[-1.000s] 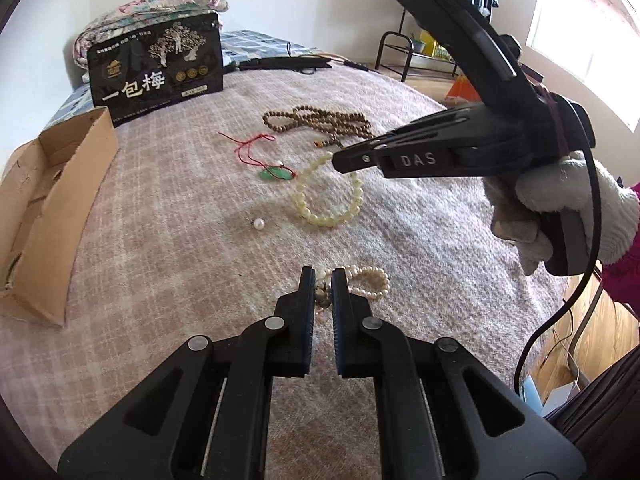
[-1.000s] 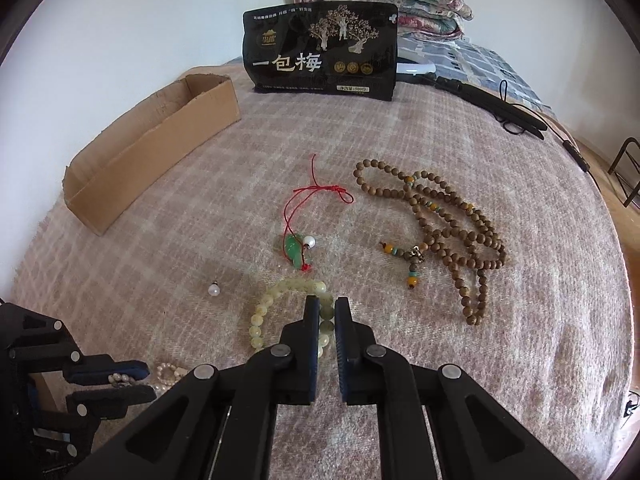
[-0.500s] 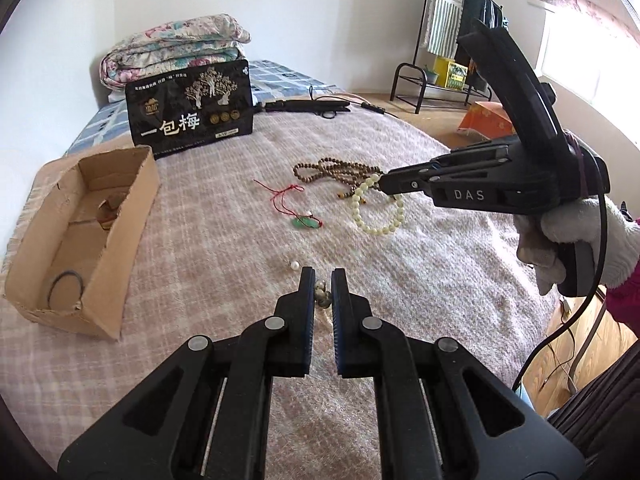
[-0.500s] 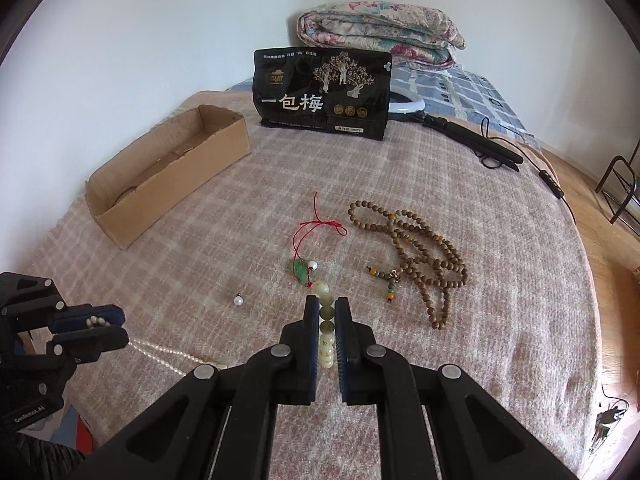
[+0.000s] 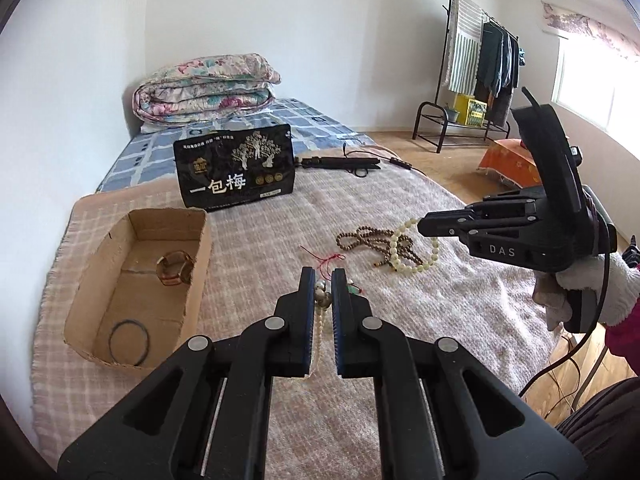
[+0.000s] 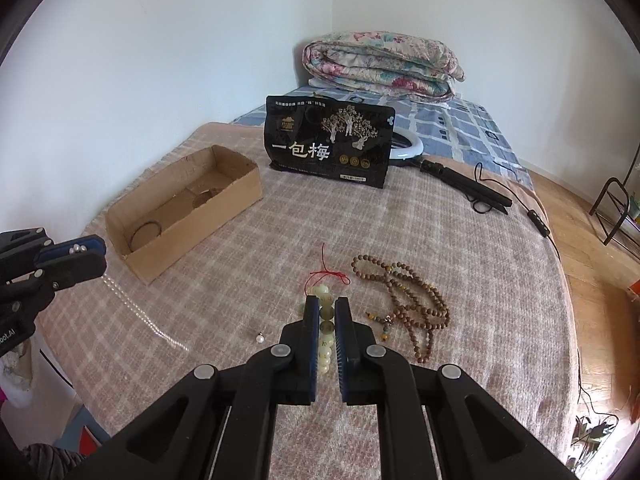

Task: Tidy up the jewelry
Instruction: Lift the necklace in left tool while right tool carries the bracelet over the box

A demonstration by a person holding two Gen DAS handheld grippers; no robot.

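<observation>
Left tool [image 5: 321, 289]: clamped on pearl strand [image 6: 140, 312], now lifted off the bed.
Right tool [image 6: 327, 317]: clamped on pale bracelet [image 5: 412, 248], likewise raised.
Cardboard box [image 5: 136, 280]: ahead-left, likely next.

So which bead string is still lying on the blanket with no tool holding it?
The brown wooden bead necklace. The left tool holds the white pearl necklace, and the right tool holds the pale green bead bracelet.

black gripper [image 5: 424, 227] marked "das", silver screws, white glove [image 5: 600, 292].
</observation>
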